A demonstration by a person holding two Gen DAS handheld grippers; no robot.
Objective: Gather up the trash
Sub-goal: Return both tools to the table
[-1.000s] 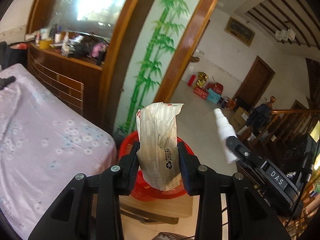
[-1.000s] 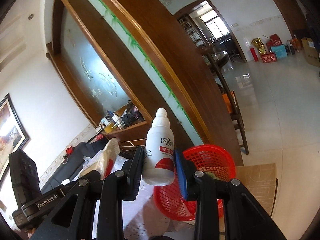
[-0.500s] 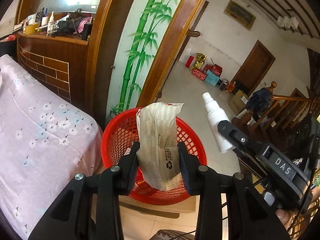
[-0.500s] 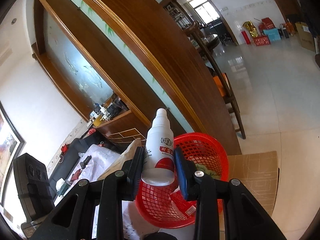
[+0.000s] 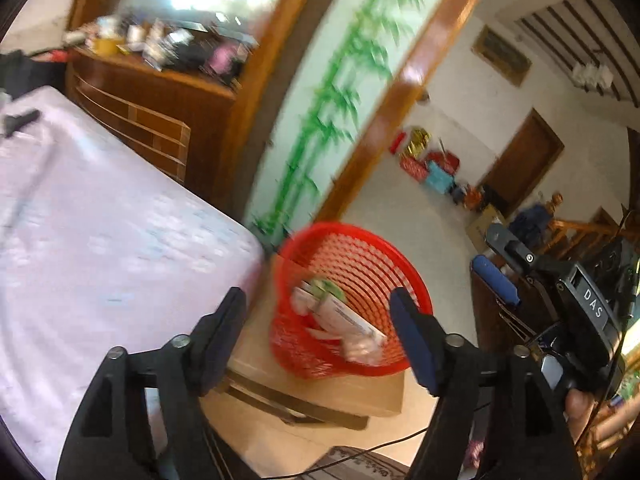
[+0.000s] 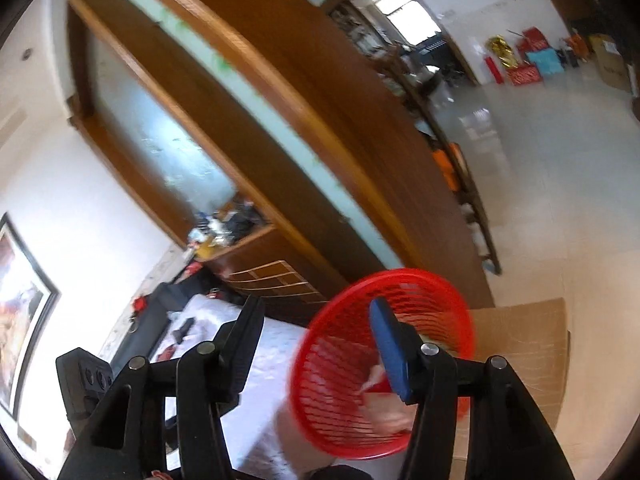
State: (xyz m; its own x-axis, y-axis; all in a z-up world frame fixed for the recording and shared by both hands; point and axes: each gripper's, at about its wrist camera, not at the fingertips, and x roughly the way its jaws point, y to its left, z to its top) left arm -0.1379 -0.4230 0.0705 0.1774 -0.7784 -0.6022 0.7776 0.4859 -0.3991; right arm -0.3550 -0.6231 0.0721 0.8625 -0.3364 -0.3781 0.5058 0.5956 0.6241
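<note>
As your left gripper (image 5: 316,340) and right gripper (image 6: 316,344) sprang apart and empty, the crumpled paper wrapper (image 5: 344,320) lay in the red plastic mesh basket (image 5: 360,248) just ahead; that trash was collected

A curved brown wooden partition (image 5: 208,128) with a green bamboo-painted panel (image 5: 332,120); beside it, pale glossy tiled floor (image 6: 560,180).

Ahead of and below the left gripper (image 5: 318,322), the red basket (image 5: 404,256) stands open-topped on a cardboard-covered stool (image 5: 320,392), its mouth unobstructed though wrappers (image 5: 344,320) already fill the bottom. To its left the pink-covered bed (image 5: 100,240) crowds close; to its right hangs the right gripper (image 5: 504,264). Beyond the basket the wooden partition (image 5: 224,128) blocks passage, with open floor (image 5: 404,208) further right.
</note>
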